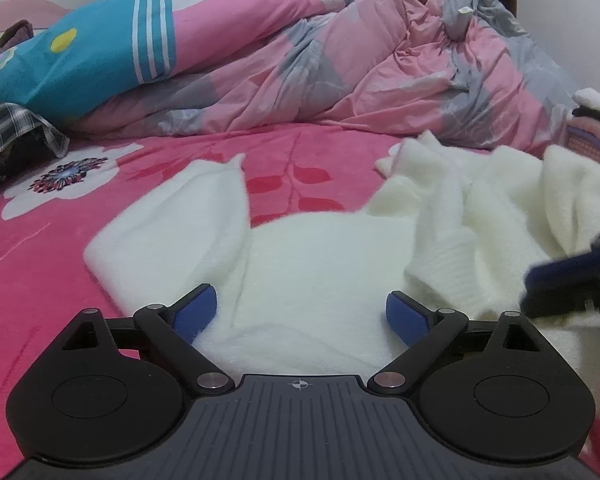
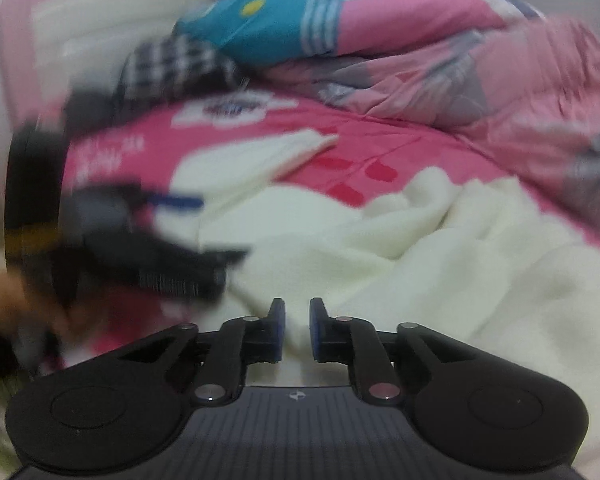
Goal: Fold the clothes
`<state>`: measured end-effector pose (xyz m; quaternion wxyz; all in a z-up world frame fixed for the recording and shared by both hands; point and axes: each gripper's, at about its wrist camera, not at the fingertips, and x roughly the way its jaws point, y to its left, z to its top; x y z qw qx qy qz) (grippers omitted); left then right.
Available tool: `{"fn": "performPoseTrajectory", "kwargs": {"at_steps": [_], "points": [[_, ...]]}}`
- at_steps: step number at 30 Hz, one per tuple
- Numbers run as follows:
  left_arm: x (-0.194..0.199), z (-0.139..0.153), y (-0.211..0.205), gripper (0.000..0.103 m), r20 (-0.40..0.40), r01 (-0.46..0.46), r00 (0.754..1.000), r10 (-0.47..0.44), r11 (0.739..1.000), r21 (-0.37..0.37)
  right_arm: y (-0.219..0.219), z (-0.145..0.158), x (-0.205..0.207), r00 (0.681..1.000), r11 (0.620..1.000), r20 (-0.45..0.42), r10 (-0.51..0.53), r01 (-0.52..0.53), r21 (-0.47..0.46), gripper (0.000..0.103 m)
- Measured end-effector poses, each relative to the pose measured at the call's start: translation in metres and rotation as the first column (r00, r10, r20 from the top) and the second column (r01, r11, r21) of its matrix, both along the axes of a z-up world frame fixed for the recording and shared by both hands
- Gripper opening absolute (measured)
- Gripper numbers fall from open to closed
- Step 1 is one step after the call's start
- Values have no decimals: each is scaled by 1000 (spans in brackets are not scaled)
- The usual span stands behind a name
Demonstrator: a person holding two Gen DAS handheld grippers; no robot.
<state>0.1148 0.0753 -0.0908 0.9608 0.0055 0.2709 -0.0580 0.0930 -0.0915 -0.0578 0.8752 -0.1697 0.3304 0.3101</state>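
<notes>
From the left wrist view, the left hand-held gripper has its two blue pads wide apart, and it holds nothing. It sits low over a fluffy white sweater that lies on the pink bed cover. One sleeve lies flat and points up and away. The right part of the sweater is bunched in soft lumps. So the sweater is not a neat folded pile; part is flat and part is messy, and folds are left to do. A pink and grey quilt is heaped behind.

From the right wrist view, all is blurry. The right hand-held gripper has its pads close, with a small gap, over the white sweater. I cannot tell if it pinches cloth. The left hand-held gripper shows as a dark smear on the left
</notes>
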Motion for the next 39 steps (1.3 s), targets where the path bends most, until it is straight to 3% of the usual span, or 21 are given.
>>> {"fn": "performPoseTrajectory", "kwargs": {"at_steps": [6, 10, 11, 12, 13, 16, 19, 22, 25, 28, 33, 37, 39], "points": [[0, 0, -2, 95, -3, 3, 1000, -3, 1000, 5, 23, -16, -32, 975, 960, 152, 163, -121, -253, 29], [1, 0, -3, 95, -5, 2, 1000, -2, 1000, 12, 41, -30, -24, 963, 934, 195, 185, -111, -340, 35], [1, 0, -3, 95, -5, 2, 1000, -2, 1000, 12, 44, -33, -19, 965, 939, 198, 170, -98, -329, 34], [1, 0, -3, 95, -5, 2, 1000, -2, 1000, 12, 44, -33, -14, 969, 948, 194, 149, -84, -308, 26], [0, 0, -2, 95, -5, 2, 1000, -2, 1000, 9, 42, -31, -7, 977, 962, 175, 118, -69, -263, 11], [0, -1, -1, 96, -4, 5, 1000, -5, 1000, -1, 19, -9, 5, 983, 994, 185, 4, 16, -108, 7], [1, -1, -2, 97, -5, 7, 1000, -7, 1000, 9, -23, 30, 20, 954, 988, 258, -152, 155, 8, 7], [0, -1, -3, 97, -4, 7, 1000, -7, 1000, 18, -85, 73, 54, 896, 939, 283, -343, 318, 131, 6], [1, -1, -3, 97, -4, 7, 1000, -7, 1000, 20, -150, 110, 86, 808, 860, 300, -507, 452, 237, 6], [1, -2, -3, 98, -4, 8, 1000, -8, 1000, 23, -212, 145, 113, 695, 762, 316, -645, 556, 333, 6], [1, -2, -4, 98, -5, 7, 1000, -7, 1000, 27, -284, 189, 119, 488, 632, 403, -774, 638, 441, 6], [1, -2, -5, 98, -5, 7, 1000, -6, 999, 32, -310, 179, 116, 407, 581, 437, -802, 701, 414, 6], [1, -2, -5, 98, -6, 6, 1000, -6, 999, 35, -309, 160, 104, 432, 576, 400, -808, 720, 387, 6]]}}
